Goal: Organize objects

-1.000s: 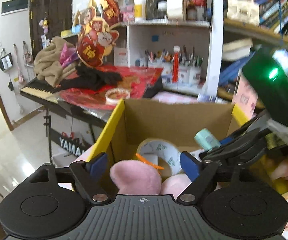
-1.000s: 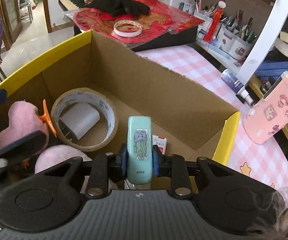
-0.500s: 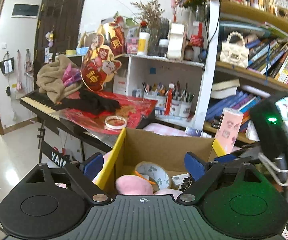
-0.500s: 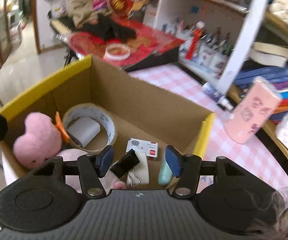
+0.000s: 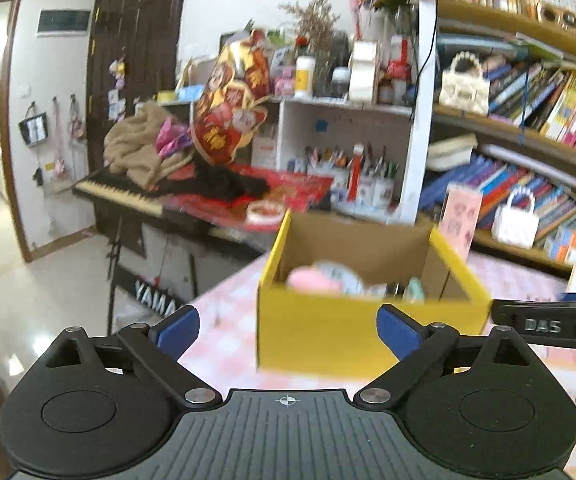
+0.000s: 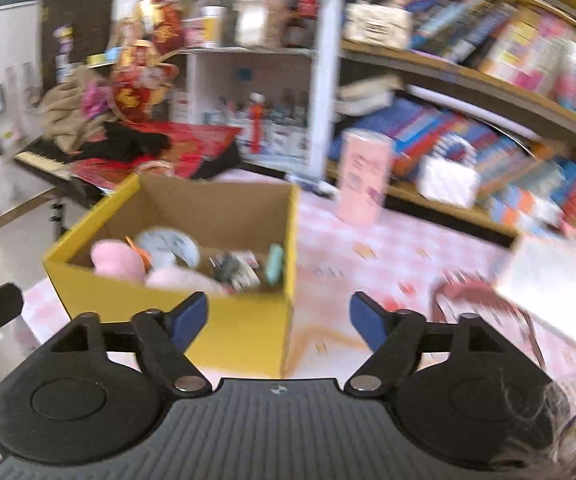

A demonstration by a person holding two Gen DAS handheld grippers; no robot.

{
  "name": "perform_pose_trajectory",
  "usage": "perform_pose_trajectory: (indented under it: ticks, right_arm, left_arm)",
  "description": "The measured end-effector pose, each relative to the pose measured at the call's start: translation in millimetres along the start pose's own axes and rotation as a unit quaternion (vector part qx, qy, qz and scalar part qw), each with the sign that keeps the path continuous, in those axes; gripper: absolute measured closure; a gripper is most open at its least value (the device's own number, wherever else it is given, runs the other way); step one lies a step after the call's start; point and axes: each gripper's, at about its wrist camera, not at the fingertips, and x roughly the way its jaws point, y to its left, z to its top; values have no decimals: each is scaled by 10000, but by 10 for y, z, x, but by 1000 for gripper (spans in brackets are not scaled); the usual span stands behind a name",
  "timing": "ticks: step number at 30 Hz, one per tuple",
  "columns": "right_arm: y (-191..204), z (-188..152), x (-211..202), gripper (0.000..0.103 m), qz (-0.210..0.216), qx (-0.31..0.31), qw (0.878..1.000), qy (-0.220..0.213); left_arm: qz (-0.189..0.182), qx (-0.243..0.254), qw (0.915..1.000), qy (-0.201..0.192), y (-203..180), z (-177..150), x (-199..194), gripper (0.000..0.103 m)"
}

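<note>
Left wrist view: the left gripper [image 5: 287, 325] hangs above a pink checked table [image 5: 224, 344], its blue-padded jaws spread wide and opening further, with nothing between them. Just ahead sits a yellow box [image 5: 352, 332] with a brown cardboard inside. Its contents are blurred; a pink plush [image 5: 313, 279], a tape roll [image 5: 344, 278] and a mint clip [image 5: 415, 288] peek over the rim. Part of the right gripper shows at the right edge. Behind the table stand a keyboard [image 5: 120, 196] piled with cloth and a bookshelf [image 5: 528, 120].

Right wrist view: the right gripper [image 6: 279, 316] hovers over the box's [image 6: 176, 308] near right corner, jaws opening and empty. Inside lie the plush [image 6: 117, 258], the tape roll [image 6: 170, 243], a black binder clip [image 6: 228, 266] and the mint clip [image 6: 275, 264], which rests against the right wall. A pink case [image 6: 362, 176] stands upright on the table [image 6: 388, 248] beyond the box.
</note>
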Motion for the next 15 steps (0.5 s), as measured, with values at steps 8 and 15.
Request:
perform_pose_trajectory:
  ticks: [8, 15]
  right_arm:
    - [-56, -749, -446, 14, -770, 460, 9946, 527]
    - [-168, -984, -596, 4, -1129, 844, 9882, 591]
  left_arm:
    - [59, 396, 9987, 301, -140, -405, -292, 6]
    - [-357, 689, 9961, 418, -339, -502, -355, 5]
